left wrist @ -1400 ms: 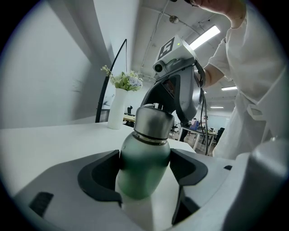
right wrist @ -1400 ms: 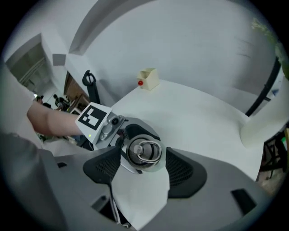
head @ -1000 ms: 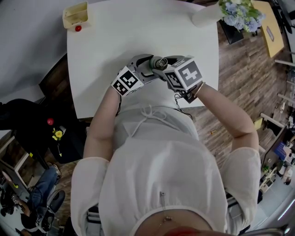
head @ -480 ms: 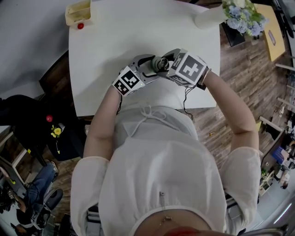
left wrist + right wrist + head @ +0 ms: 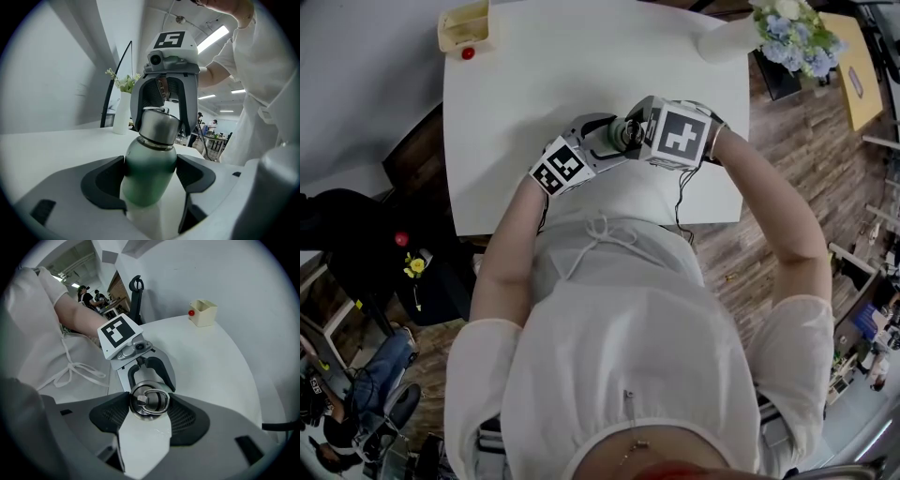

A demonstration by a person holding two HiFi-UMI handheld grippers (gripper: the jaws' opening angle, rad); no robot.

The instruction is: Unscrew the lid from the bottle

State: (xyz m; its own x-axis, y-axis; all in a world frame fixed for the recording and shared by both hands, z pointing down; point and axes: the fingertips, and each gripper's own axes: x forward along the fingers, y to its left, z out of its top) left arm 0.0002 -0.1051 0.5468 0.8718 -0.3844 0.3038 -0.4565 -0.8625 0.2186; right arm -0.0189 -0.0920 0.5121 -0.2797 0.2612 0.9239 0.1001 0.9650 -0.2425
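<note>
A green metal bottle (image 5: 149, 171) is clamped by its body between the pads of my left gripper (image 5: 150, 176), held just above the white table (image 5: 581, 84). Its silver lid (image 5: 149, 401), with a ring handle on top, sits between the pads of my right gripper (image 5: 149, 403), which comes down on it from above and is shut on it. In the head view the lid (image 5: 627, 131) shows between the two marker cubes, with the left gripper (image 5: 602, 142) on its left and the right gripper (image 5: 642, 131) on its right.
A small cream box (image 5: 463, 25) with a red ball (image 5: 468, 53) beside it stands at the table's far left corner. A white vase of flowers (image 5: 787, 23) is at the far right corner. The person's body is close against the near edge.
My right gripper has rolled about the lid, its marker cube swinging up and to the right. The left gripper and the bottle have stayed where they were.
</note>
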